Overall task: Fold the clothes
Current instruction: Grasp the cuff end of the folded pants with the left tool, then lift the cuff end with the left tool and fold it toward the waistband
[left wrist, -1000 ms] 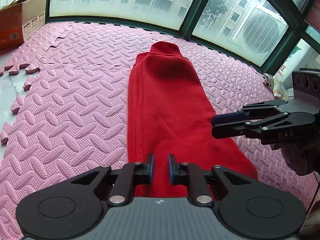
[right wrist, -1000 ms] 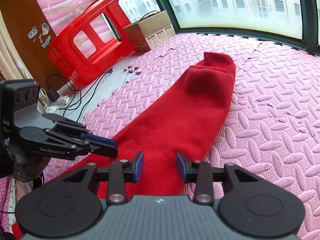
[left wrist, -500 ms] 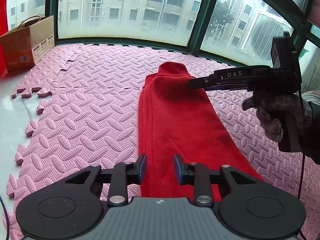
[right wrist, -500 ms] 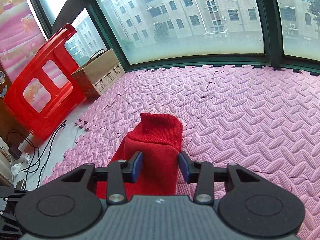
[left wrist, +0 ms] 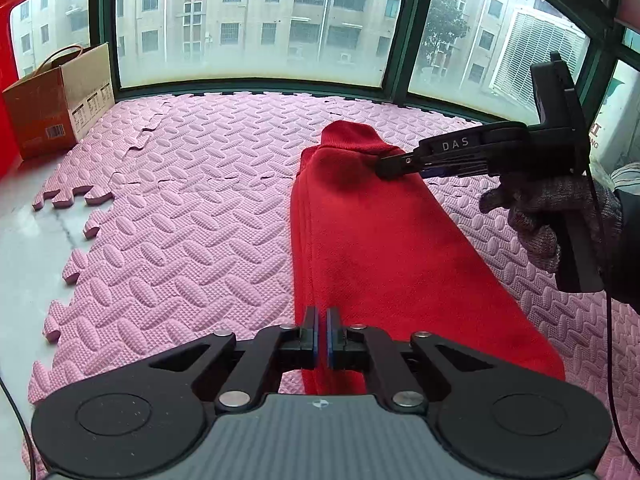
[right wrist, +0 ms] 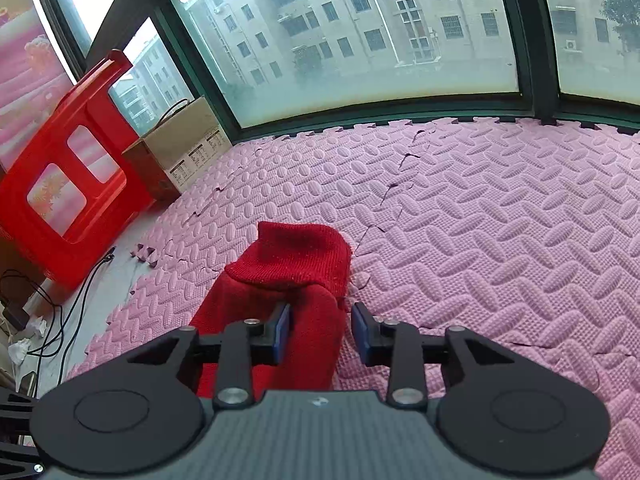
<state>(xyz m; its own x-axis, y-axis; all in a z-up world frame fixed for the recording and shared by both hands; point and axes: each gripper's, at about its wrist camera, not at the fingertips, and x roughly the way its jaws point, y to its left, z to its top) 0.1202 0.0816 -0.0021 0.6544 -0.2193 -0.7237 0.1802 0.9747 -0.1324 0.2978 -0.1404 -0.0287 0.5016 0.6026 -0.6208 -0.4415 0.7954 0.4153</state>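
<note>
Jaws: left gripper nearly closed, pinching red sweater hem; right gripper wide, straddling fabric just below collar. Sweater flat on pink mat. Soft, light, limp; best grabbed at collar-end corners.

The sweater lies lengthwise on the foam mat, its collar end toward the window. The left tongs sit at the sweater's near end, on its left edge. The right tongs straddle the sweater's right edge just behind the collar. Left of the sweater, well apart, a cardboard box stands by the window, a stool beside it.
</note>
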